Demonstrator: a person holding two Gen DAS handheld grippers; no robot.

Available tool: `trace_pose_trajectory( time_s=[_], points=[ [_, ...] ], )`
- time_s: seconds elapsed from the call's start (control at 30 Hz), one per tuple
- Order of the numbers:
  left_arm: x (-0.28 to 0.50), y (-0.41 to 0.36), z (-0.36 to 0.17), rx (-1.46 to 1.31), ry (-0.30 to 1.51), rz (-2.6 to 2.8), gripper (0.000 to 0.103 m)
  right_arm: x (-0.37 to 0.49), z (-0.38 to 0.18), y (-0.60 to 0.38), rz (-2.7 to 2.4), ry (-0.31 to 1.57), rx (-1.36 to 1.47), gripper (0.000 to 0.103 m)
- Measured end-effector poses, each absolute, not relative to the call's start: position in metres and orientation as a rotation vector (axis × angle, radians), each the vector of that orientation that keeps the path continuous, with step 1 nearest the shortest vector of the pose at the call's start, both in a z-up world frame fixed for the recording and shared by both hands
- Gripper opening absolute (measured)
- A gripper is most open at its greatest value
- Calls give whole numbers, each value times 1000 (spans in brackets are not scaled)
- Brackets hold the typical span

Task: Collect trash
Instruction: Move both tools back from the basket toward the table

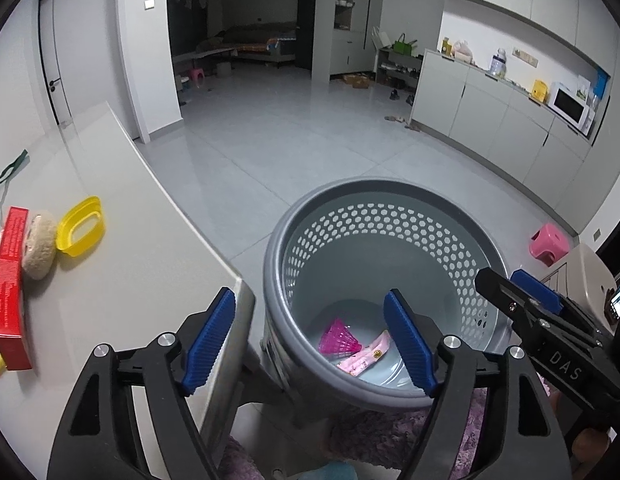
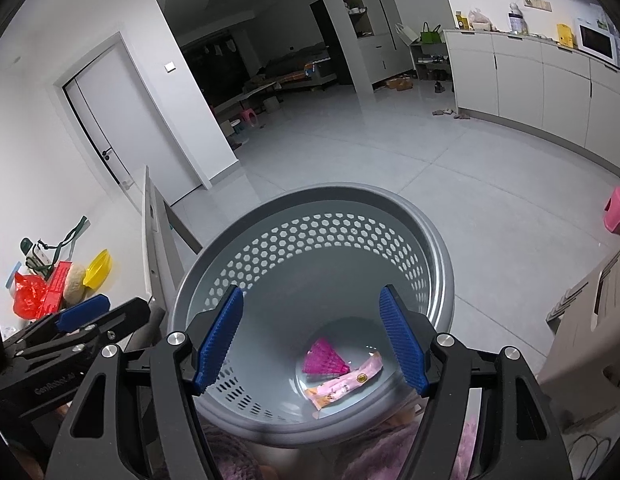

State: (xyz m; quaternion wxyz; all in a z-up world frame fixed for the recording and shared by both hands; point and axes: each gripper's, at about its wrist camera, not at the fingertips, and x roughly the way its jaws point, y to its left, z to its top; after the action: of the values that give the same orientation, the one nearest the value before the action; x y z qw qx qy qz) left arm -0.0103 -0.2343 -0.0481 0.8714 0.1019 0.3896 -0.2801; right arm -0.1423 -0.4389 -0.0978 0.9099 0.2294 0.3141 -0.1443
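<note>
A grey perforated bin (image 1: 277,248) (image 2: 442,264) stands on the floor by the table's corner. Inside lie a pink shuttlecock (image 1: 340,336) (image 2: 324,358) and a pink wrapper (image 1: 364,356) (image 2: 344,388). My left gripper (image 1: 310,340) is open and empty, above the bin's near rim and the table corner. My right gripper (image 2: 312,336) is open and empty over the bin; it also shows in the left wrist view (image 1: 514,300). On the table lie a red box (image 1: 7,288) (image 2: 55,284), a beige puff (image 1: 39,246) (image 2: 73,282), a yellow lid (image 1: 79,226) (image 2: 97,268) and a red bag (image 2: 27,294).
The white table (image 1: 121,272) is at the left. A pink stool (image 1: 548,244) (image 2: 618,210) stands on the tiled floor at the right, beside a beige cabinet (image 2: 590,320). White kitchen cabinets (image 1: 490,120) line the far right wall. A purple fluffy garment (image 2: 390,456) is below the grippers.
</note>
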Motion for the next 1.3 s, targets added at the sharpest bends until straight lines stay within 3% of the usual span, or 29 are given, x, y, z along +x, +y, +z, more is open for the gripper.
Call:
trace_pose_trajectory(
  time_s=[0.63, 1.3],
  points=[
    [-29, -159, -13, 130, 732, -470, 90, -136, -71, -384, -198, 623, 389, 70],
    [-31, -54, -12, 39, 721, -244, 91, -102, -61, -296, 5, 642, 292, 70]
  ],
)
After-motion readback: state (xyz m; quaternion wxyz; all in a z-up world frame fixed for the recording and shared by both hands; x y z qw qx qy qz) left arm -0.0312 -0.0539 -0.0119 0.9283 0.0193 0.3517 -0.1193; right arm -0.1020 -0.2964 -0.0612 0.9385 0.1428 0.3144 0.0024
